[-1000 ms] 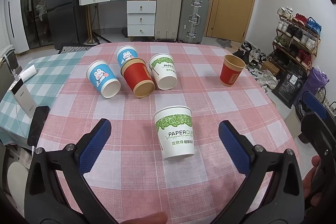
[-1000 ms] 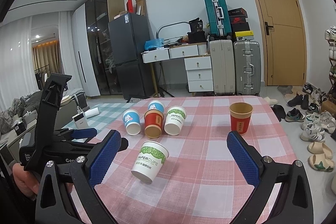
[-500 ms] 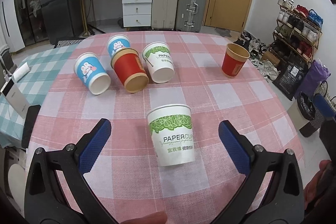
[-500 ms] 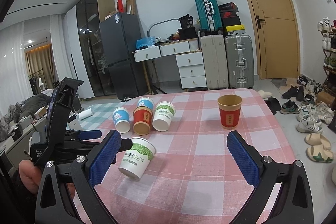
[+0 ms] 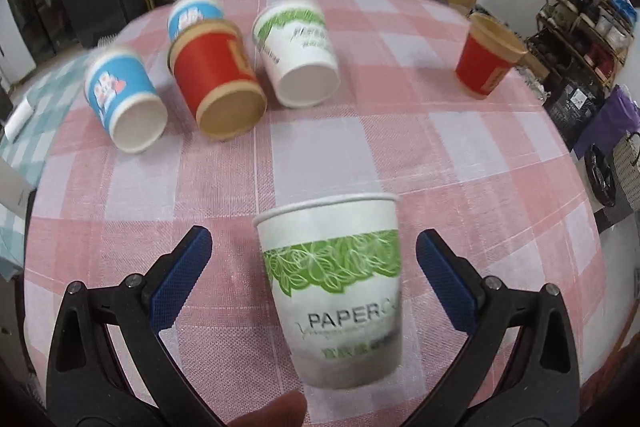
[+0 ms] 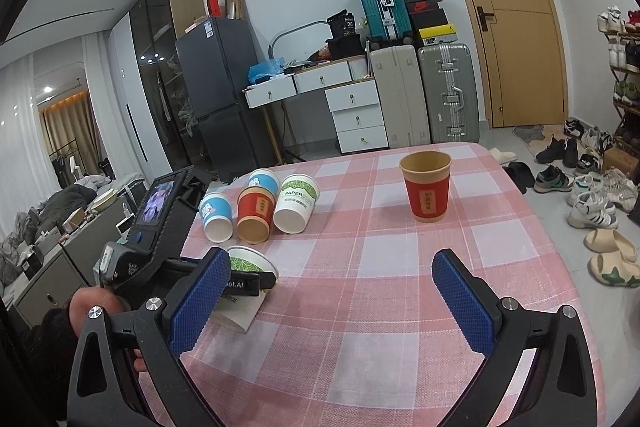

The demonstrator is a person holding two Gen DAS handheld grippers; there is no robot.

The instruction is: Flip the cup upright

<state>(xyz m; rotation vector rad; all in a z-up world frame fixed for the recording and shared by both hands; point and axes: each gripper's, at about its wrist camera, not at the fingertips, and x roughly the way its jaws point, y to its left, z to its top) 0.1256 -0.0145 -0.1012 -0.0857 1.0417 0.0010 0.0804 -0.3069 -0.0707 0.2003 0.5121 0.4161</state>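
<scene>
On the pink checked table (image 5: 460, 147): left hand-held gripper (image 5: 314, 259) spread open around the white-and-green paper cup (image 5: 336, 295), blue pads clear of its sides, cup lying tilted near the front edge. Right hand-held gripper (image 6: 332, 291) open too, holding nothing. Farther back, four toppled cups (image 5: 224, 67); apart, an upright red cup (image 6: 426, 187).
</scene>
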